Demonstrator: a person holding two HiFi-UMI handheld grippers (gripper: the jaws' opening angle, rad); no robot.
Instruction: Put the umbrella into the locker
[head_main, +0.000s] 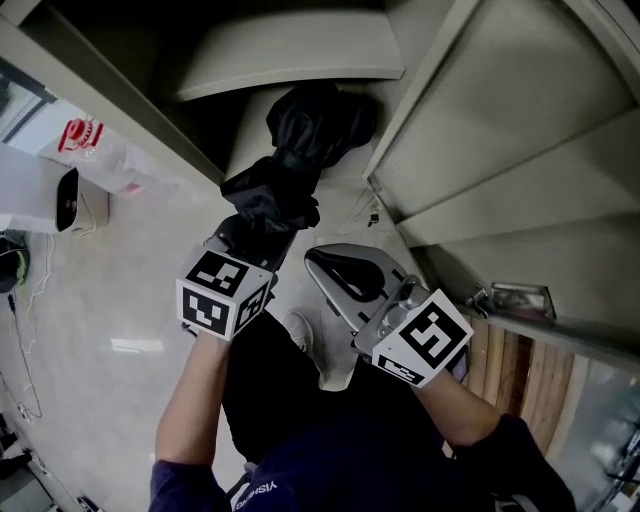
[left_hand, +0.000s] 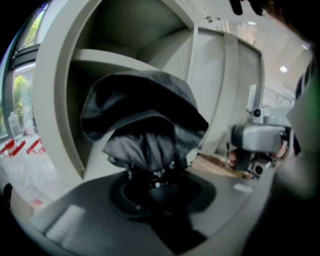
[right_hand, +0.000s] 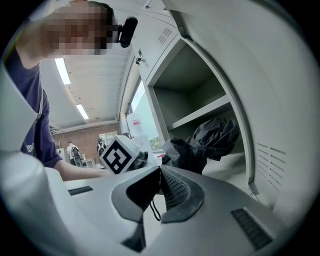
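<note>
The locker (head_main: 130, 115) mouth is bounded above by its shelf (head_main: 290, 55) and on the right by the open door (head_main: 500, 130), with the umbrella (head_main: 300, 150) filling the middle and free room between it and the shelf.

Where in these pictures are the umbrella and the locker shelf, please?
umbrella (head_main: 300, 150): head view, on its bunched black canopy.
locker shelf (head_main: 290, 55): head view, on its pale surface above the umbrella.
</note>
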